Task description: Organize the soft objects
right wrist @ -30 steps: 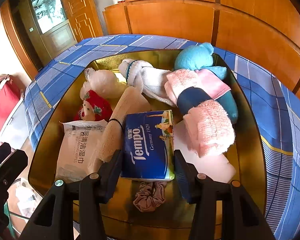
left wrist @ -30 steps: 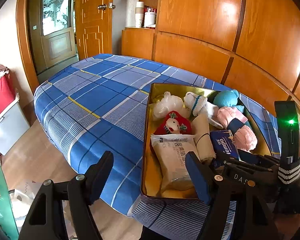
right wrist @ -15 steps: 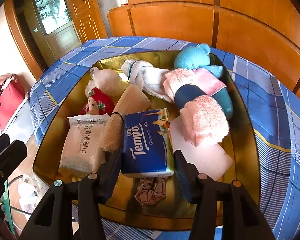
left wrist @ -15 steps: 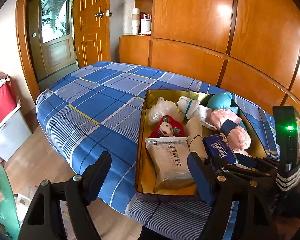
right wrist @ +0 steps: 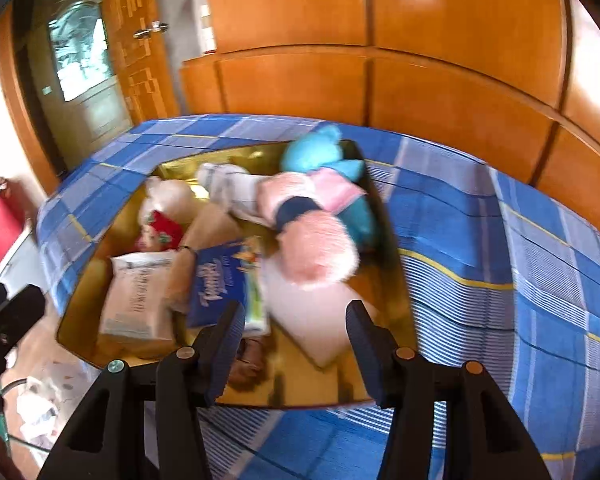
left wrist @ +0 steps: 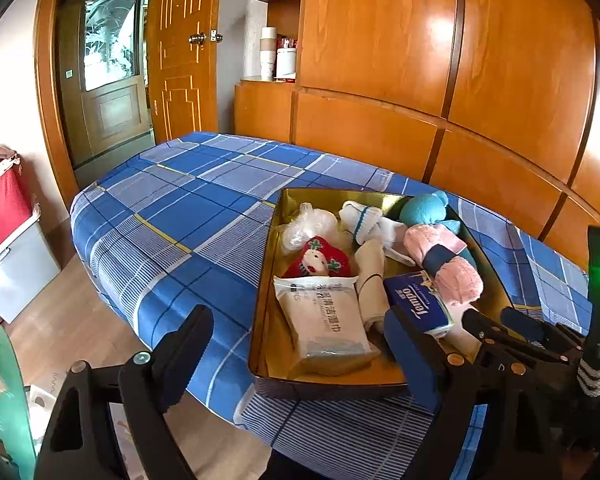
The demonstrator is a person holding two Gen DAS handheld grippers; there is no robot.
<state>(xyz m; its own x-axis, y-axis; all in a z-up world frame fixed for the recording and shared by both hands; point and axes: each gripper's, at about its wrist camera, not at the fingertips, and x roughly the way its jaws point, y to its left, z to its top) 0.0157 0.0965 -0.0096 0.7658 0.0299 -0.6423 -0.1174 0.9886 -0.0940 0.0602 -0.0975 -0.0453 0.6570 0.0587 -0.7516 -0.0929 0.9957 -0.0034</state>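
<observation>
A bed [left wrist: 188,216] with a blue checked sheet sits in a room with shiny orange wood walls and a wooden door [left wrist: 180,48]. On the bed, near its edge, lies a gold tray [left wrist: 266,280] full of soft things.

Inside the tray, at the near left, is a white pack of wet wipes [left wrist: 324,320]. Just beside it lies a tan rolled cloth [left wrist: 372,276] and then a blue tissue pack [left wrist: 418,304] (it says Tempo). Behind the wipes sits a small red doll [left wrist: 318,262], and behind that a crinkly clear bag [left wrist: 310,222]. At the far end are white socks [left wrist: 372,220] and a blue plush toy [left wrist: 424,208]. A fluffy pink thing [left wrist: 454,276] with a dark blue band lies over the right side. A flat white pad [right wrist: 316,316] rests under it, and a brown hair tie [right wrist: 252,356] lies at the near edge.

The left gripper [left wrist: 296,356] hangs in front of the tray, its fingers spread wide and holding nothing. The right gripper [right wrist: 296,344] is over the near end of the tray, fingers also spread and holding nothing; that view is blurry.

A red and white box [left wrist: 8,240] stands on the floor [left wrist: 76,320].
</observation>
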